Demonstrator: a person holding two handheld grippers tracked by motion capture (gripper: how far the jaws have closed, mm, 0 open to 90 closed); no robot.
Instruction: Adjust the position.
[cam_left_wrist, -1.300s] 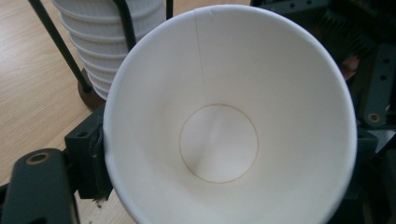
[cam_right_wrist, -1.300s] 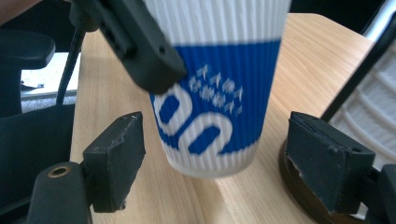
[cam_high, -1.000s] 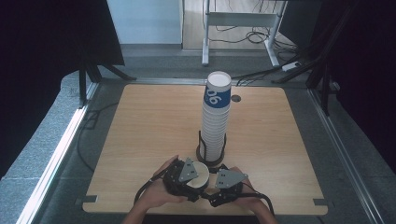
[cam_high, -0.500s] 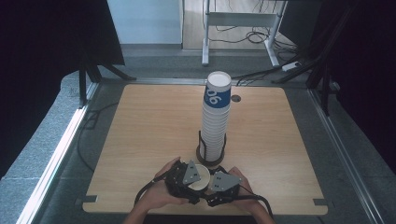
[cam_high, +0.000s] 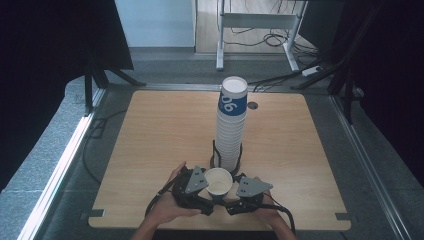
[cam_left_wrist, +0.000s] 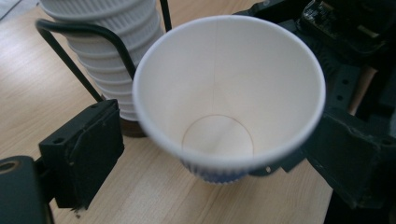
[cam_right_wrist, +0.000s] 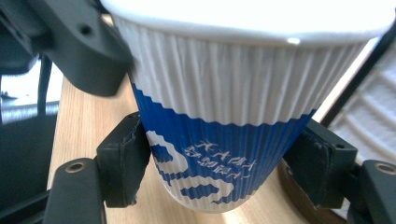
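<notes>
The table (cam_high: 150, 150) is the biggest thing here, a bare wooden top with wide free room to left, right and far side; only its near edge is crowded, where both hands work. Dark curtains close off the left and right, and grey floor runs round the table's edges.

Near the middle stands the stack (cam_high: 231, 125) of ribbed cups, tall and upright, its foot held in a black wire holder (cam_high: 216, 152). The stack stands just beyond the grippers, so little space is left on their far side.

The cup (cam_high: 219, 181) sits upright, mouth up, between the two grippers, just in front of the stack and near the table's front edge.

The left hand (cam_high: 167, 207) and the right hand come in low from the near edge, forearms angled inward, grippers lying roughly level and pointing at each other.

The right gripper (cam_right_wrist: 219, 172) has just been closing, and its pads press on the blue lower band of the cup from both sides.

The left gripper (cam_left_wrist: 219, 140) has just been opening; its jaws stand apart round the cup, the one pad (cam_left_wrist: 86, 149) in clear sight off its wall.
</notes>
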